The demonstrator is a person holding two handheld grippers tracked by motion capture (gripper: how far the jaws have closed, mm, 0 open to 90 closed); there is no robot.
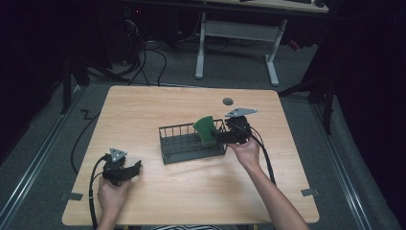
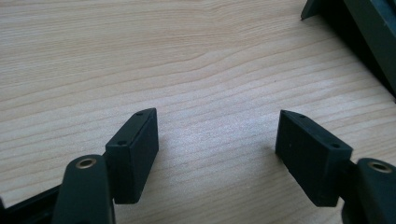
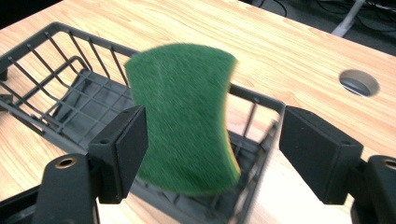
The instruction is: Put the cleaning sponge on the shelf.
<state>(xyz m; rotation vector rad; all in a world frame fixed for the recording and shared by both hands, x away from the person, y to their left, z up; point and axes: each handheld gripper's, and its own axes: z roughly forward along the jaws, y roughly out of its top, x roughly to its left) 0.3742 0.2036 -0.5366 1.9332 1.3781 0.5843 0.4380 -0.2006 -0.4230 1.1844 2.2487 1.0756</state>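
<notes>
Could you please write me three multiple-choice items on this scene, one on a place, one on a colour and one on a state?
1. Where is the sponge?
A. Flat on the bare table
B. Over the right end of the wire basket
C. Between the left gripper's jaws

2. What colour is the sponge's broad face?
A. Green
B. Blue
C. White

3. How do the left gripper jaws stand?
A. Shut on a cloth
B. Shut on nothing
C. Apart over bare wood

Answers: 1 B, it stands at the basket's end by the right gripper. 2 A, the right gripper view shows green. 3 C, the left gripper view shows wood between them.
</notes>
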